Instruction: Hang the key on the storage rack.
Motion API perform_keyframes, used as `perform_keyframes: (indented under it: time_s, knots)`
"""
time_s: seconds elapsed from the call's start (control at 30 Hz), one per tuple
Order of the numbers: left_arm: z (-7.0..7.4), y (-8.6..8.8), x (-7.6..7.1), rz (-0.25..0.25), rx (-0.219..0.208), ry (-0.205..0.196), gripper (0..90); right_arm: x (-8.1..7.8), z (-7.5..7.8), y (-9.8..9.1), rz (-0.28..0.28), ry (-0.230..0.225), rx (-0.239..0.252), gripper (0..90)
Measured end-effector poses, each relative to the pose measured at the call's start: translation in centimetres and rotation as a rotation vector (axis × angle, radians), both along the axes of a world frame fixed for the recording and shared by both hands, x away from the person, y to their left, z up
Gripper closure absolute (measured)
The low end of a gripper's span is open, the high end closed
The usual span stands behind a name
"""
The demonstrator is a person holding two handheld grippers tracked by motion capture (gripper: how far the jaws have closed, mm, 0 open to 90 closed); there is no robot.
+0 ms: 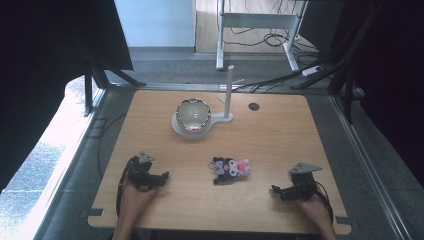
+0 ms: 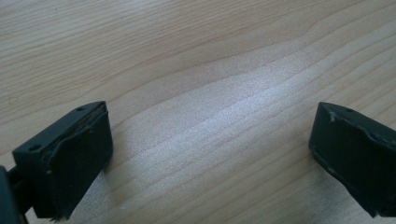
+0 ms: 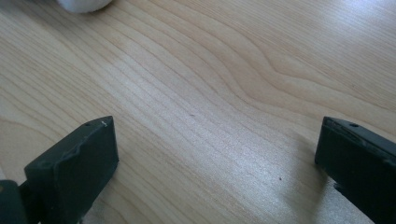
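A small plush toy [image 1: 230, 169] lies on a light wooden table [image 1: 280, 130], near the front edge and roughly midway between the two grippers. It is mostly black and white, with a pink patch at its right end and a hint of purple at its left end. It lies flat, its long axis running left to right across the table; which end is the head is too small to tell.

Farther back, near the table's middle, a shiny silver bowl [image 1: 192, 115] sits on a white round base [image 1: 176, 127], with a white upright post [image 1: 228, 90] just to its right.

The left gripper [image 1: 163, 178] rests at the front left of the table, held by the person's left hand [image 1: 134, 192], pointing right toward the toy. In the left gripper view its black jaws stand wide apart over bare wood, holding nothing.

The right gripper [image 1: 276, 191] rests at the front right, held by the right hand [image 1: 312, 202], pointing left toward the toy. Its jaws are also spread wide and empty in the right gripper view, where a whitish object [image 3: 84, 4] peeks in at the top edge.
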State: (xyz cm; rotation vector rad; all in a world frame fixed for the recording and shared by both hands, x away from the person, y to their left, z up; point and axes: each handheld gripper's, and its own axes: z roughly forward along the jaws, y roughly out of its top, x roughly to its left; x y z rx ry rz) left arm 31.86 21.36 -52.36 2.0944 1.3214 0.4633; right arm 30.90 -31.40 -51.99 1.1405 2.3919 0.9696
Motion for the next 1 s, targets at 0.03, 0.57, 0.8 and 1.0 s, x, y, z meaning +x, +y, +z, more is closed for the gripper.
perform_keyframes:
  time_s: [0.03, 0.57, 0.8, 1.0]
  knots:
    - [0.0, 0.0, 0.0, 0.0, 0.0, 0.0, 0.0, 0.0, 0.0, 0.0, 0.001, 0.001, -0.002, 0.0]
    - [0.0, 0.0, 0.0, 0.0, 0.0, 0.0, 0.0, 0.7, 1.5, 0.9, 0.106, 0.028, -0.054, 0.0]
    - [0.0, 0.0, 0.0, 0.0, 0.0, 0.0, 0.0, 1.5, 2.2, 1.7, 0.162, 0.045, -0.077, 0.0]
    - [0.0, 0.0, 0.0, 0.0, 0.0, 0.0, 0.0, 2.4, 2.4, 2.4, 0.197, 0.069, -0.104, 0.0]
